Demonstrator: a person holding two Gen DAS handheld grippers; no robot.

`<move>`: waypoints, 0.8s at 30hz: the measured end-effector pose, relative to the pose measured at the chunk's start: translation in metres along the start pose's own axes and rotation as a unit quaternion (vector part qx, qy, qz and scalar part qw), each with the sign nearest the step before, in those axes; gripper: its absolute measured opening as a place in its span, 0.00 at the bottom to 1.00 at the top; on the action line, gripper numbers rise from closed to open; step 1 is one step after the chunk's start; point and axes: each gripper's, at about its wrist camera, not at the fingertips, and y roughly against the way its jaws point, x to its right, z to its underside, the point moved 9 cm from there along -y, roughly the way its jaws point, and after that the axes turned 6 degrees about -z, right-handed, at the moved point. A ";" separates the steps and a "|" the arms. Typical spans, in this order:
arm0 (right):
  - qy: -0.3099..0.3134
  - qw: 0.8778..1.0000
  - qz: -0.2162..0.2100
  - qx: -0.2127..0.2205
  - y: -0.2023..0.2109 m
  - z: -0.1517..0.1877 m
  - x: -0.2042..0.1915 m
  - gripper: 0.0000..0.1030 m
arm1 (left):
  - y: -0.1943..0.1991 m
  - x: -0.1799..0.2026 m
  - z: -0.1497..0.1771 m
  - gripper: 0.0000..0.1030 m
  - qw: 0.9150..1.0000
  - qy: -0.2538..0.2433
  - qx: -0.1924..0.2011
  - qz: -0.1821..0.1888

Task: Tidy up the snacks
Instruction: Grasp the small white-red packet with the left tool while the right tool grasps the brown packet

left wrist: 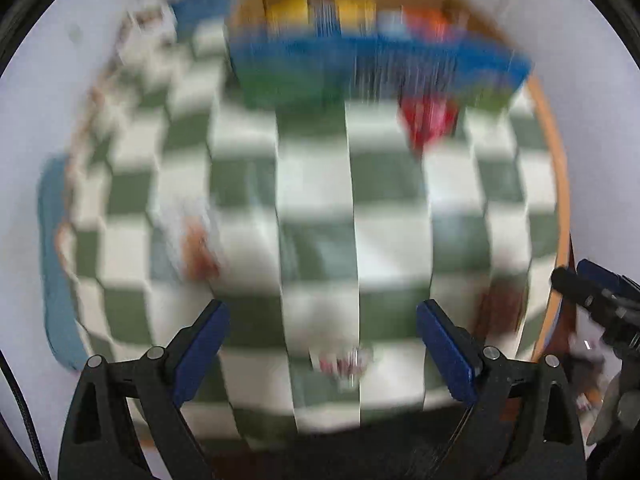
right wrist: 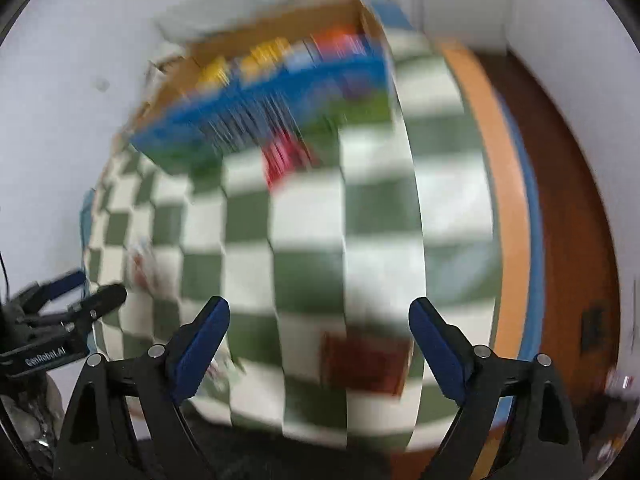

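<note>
Most of the sorting looks unfinished. A cardboard box (left wrist: 360, 20) at the far end of the checkered table (left wrist: 392, 240) already holds what seem to be yellow and orange packets, though motion blur makes them hard to identify. A red snack (left wrist: 428, 124) lies just before the box, and a dark red packet (right wrist: 364, 360) sits nearer. The left hand-held gripper (left wrist: 322, 344) and right hand-held gripper (right wrist: 320, 340) both stand wide apart, gripping nothing.

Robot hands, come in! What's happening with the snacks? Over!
Left gripper open, empty. Right gripper open, empty. Snacks loose on checked cloth; box at far edge. Picture blurred.
</note>
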 end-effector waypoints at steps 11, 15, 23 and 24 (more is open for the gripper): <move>-0.303 0.936 -0.134 -0.117 -0.094 0.099 0.067 0.91 | -0.102 0.030 0.085 0.93 0.971 0.062 -0.198 0.118; -0.332 0.929 -0.136 -0.087 -0.104 0.084 0.072 0.89 | -0.120 0.041 0.085 0.80 0.961 0.089 -0.218 0.143; -0.162 0.984 -0.014 -0.066 -0.109 0.041 0.060 0.76 | -0.119 0.055 0.067 0.71 0.969 0.084 -0.186 0.138; -0.139 0.988 -0.003 -0.072 -0.111 0.042 0.056 0.77 | -0.117 0.057 0.067 0.71 0.971 0.078 -0.180 0.136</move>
